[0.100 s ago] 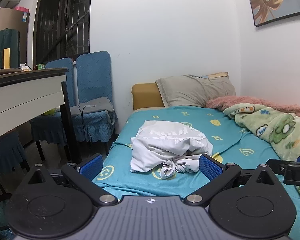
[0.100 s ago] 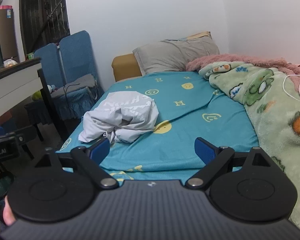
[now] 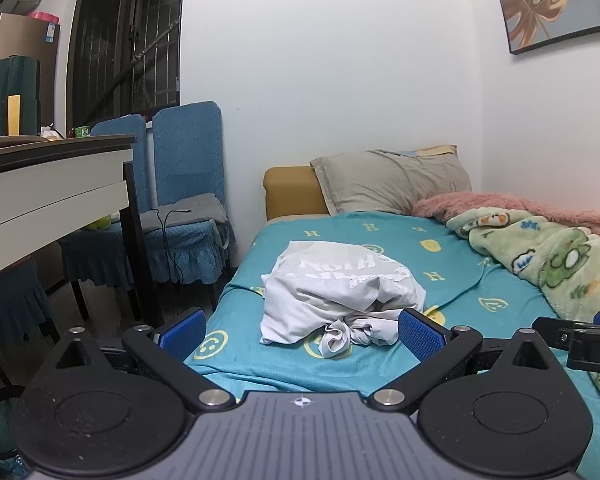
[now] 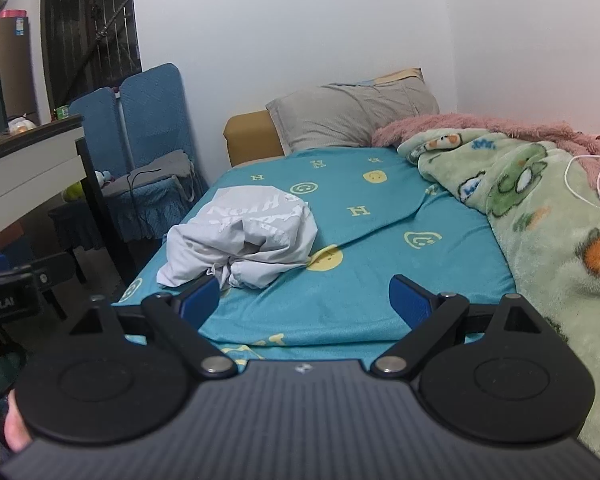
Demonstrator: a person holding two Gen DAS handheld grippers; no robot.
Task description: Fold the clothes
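In the left wrist view, the left claw [image 3: 299, 330] is seen spread wide, with nothing between its blue pads [image 3: 419, 335]. A crumpled white garment [image 3: 340, 295] with pale lettering lies directly ahead of it on the teal bed sheet [image 3: 452, 280], its bunched lower end close to the right-hand pad, though contact cannot be confirmed. Compared with the picture a moment earlier, almost nothing has shifted: the garment sits at the same spot between the pads and the gap is unchanged. Beyond the garment a grey pillow [image 3: 392, 182] is seen, and to the claw's right a green blanket [image 3: 548, 256].

In the right wrist view, the right claw [image 4: 305, 303] is likewise released and empty, held above the near edge of the bed. The garment [image 4: 246, 236] lies ahead and to its left, just past the left pad. Again little change is noted against the earlier picture. It is judged that folding has not begun, and that the heap must first be gripped and spread flat.
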